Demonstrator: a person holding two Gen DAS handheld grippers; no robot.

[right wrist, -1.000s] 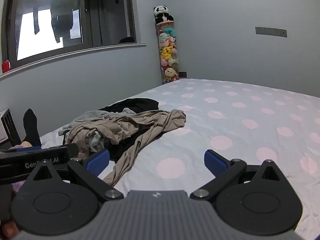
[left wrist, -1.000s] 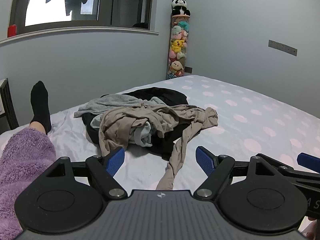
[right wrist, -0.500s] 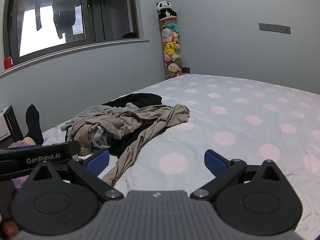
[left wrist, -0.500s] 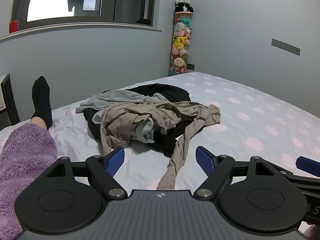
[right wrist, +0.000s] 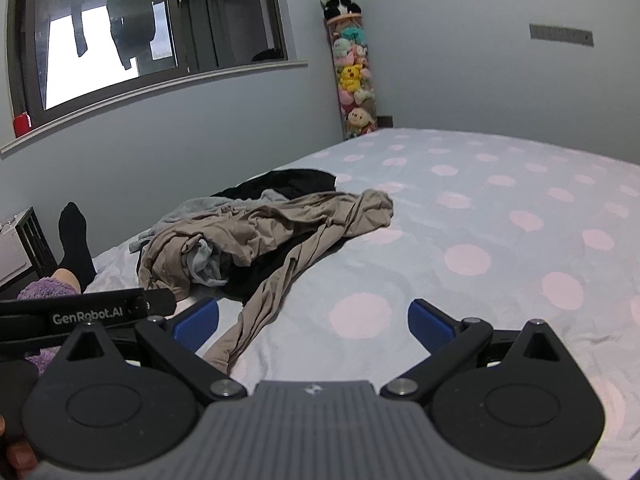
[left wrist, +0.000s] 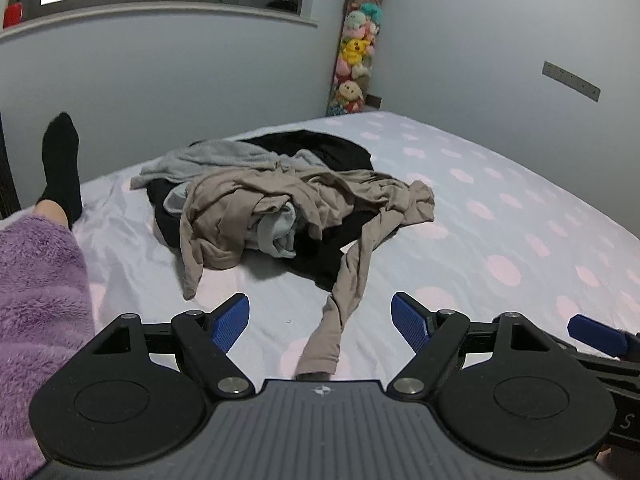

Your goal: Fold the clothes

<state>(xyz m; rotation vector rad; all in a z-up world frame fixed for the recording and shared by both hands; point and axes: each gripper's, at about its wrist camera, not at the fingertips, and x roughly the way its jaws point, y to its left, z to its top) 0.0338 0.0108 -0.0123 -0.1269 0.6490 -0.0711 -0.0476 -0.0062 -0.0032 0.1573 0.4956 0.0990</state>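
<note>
Lengthwise, beige garment's sleeve point(left wrist: 348, 280) points toward left gripper point(left wrist: 320, 322).

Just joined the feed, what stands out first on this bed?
A tangled pile of clothes lies mid-bed, a beige garment on top with one sleeve trailing toward the open left gripper. In the far corner, a tall column of plush toys, panda on top.

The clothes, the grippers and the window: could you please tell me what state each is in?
Beige top: crumpled, unfolded, one sleeve stretched toward the grippers.
Grey garment: crumpled in the pile.
Black garment: bunched underneath.
Left gripper: open, empty.
Right gripper: open, empty.
Window: cannot tell.
</note>
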